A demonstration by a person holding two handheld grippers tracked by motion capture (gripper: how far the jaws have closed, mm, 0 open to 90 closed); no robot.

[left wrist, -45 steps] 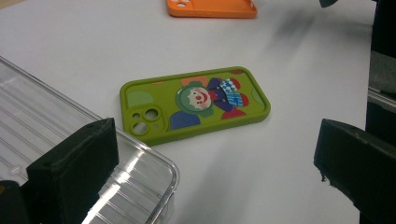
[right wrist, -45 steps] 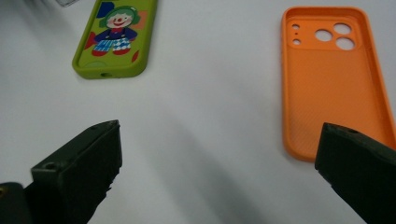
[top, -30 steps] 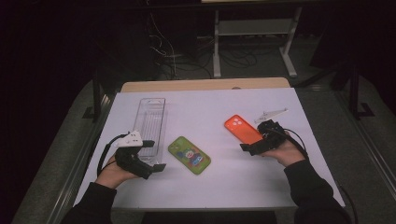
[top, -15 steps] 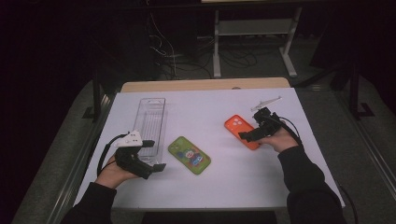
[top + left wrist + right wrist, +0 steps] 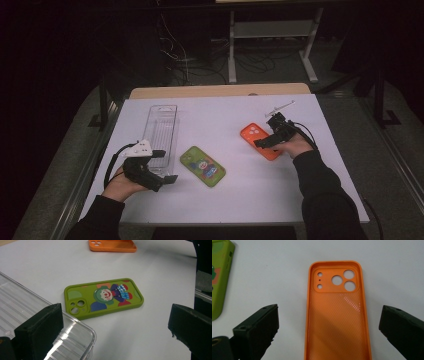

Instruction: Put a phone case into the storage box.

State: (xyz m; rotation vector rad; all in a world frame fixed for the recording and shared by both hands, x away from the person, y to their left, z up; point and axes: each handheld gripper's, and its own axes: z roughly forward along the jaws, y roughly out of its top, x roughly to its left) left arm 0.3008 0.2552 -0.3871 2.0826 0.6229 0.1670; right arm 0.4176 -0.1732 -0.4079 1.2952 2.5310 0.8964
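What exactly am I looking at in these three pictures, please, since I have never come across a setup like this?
There is no robot: a person at a table holds a hand-operated claw in each hand. The high view looks down from above; the left claw is at its left, the right claw at its right. The other two pictures come from small cameras riding on the claws, so each looks out between its own two black jaws.

On the white table lie a green phone case with a clown picture, an orange phone case lying hollow side up, and a clear plastic tray. Nothing is held. Both claws are open. The right one is lined up over the orange case, its jaws on either side; the left sits beside the tray, facing the green case.
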